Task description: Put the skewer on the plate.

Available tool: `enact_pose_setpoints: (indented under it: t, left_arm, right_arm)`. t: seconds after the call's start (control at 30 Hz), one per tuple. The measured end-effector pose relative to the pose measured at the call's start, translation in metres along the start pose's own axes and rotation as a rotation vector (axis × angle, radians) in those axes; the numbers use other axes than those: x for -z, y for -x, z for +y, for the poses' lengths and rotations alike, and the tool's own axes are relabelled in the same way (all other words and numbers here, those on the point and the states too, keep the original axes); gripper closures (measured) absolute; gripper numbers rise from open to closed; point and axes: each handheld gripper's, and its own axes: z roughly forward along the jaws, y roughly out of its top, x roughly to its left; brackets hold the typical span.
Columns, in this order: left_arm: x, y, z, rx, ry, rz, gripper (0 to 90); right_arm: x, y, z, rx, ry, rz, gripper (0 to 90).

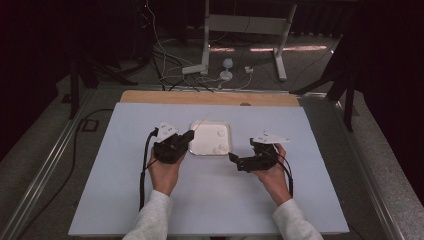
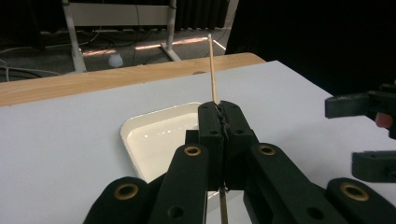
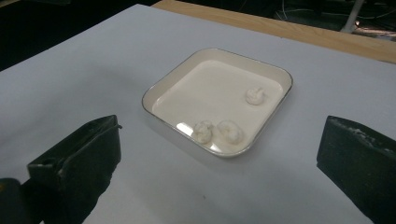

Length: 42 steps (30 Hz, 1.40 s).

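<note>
left tongs (image 2: 219, 122) pinching a skewer (image 2: 212, 70) upright, right by the dish (image 3: 154, 95); right tongs (image 3: 219, 158) spread, 3 dumplings (image 3: 229, 130) straight ahead, closer to rt hand imo.

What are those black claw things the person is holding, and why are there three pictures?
They are hand-held grabbers, one in each hand. The high view looks down from above the table; the other two come from little cameras riding on each grabber. The left gripper is squeezed shut on a thin wooden stick pointing up. The right gripper is wide open with nothing in it. On the white table sits a shallow, square, cream-coloured tray with rounded corners. Three small white lumps lie inside it. I can't tell what they are.
</note>
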Motion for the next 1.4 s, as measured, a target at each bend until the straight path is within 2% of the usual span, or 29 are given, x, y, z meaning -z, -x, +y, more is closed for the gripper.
enact_pose_setpoints:
  t: [0.87,1.17,1.4]
  left_arm:
    - [-0.035,0.003,0.003,-0.026,-0.010,0.022,89.5]
    - [-0.046,0.002,0.001,-0.024,-0.021,0.040,89.4]
    - [-0.054,0.001,-0.001,-0.023,-0.035,0.069,89.4]
  right_arm:
    - [0.037,0.010,-0.032,-0.004,0.006,-0.034,0.0]
    - [0.055,0.016,-0.039,-0.017,0.020,-0.052,0.0]
    - [0.064,0.021,-0.044,-0.025,0.029,-0.064,0.0]
